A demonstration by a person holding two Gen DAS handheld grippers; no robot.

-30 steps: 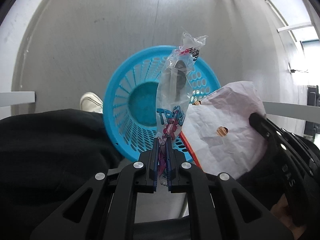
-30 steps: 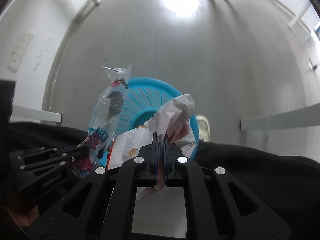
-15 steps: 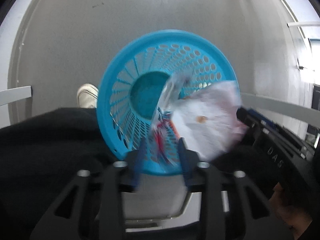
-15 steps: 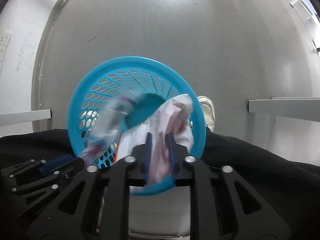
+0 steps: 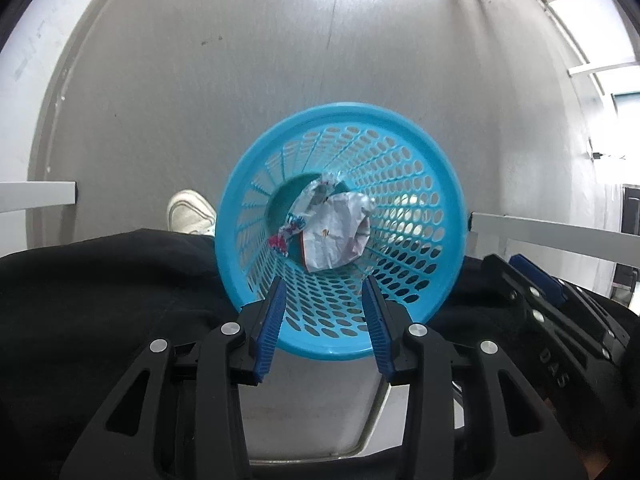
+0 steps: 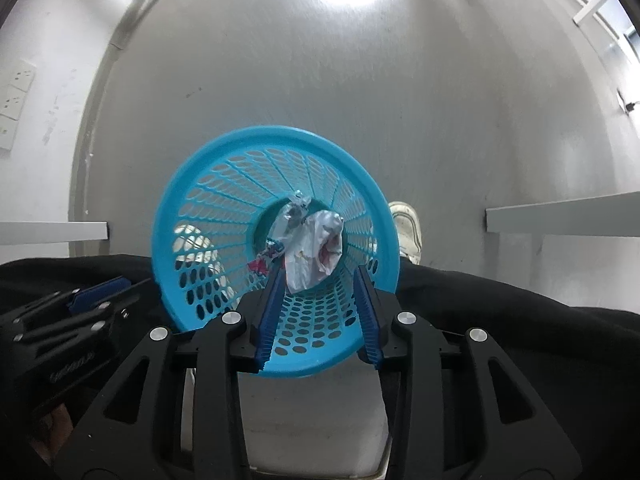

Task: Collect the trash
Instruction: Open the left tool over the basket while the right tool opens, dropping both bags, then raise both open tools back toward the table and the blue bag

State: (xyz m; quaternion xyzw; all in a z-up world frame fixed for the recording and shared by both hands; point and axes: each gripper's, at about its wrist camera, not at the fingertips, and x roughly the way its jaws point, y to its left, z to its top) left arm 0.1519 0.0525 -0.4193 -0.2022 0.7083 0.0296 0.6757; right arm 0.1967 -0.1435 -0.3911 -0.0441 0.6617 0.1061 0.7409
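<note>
Blue plastic mesh formed the basket [image 5: 420,184], which stood on the grey floor [image 5: 240,80] below both grippers. At its bottom lay the two bits of trash: a crumpled paper [image 5: 336,232] and, touching it on the left, a clear wrapper [image 5: 304,208] with red and blue print. Both lay well below the jaws, free of any grip. The left gripper [image 5: 323,320] pointed steeply down over the near rim; its jaws had just been opening and stood part open with nothing between them, only the basket's wall showing through the gap. The right gripper [image 6: 318,312] pointed straight down just beside it, its jaws likewise just opened to a part gap and holding nothing. In the right wrist view the paper [image 6: 316,248] appeared above the gap between the jaws, with the wrapper [image 6: 286,226] to its left, both deep inside the basket [image 6: 192,216]. A white shoe [image 5: 188,212] stood on the floor just beside the basket, and dark clothing [image 5: 100,300] filled the lower edges of both views.
</note>
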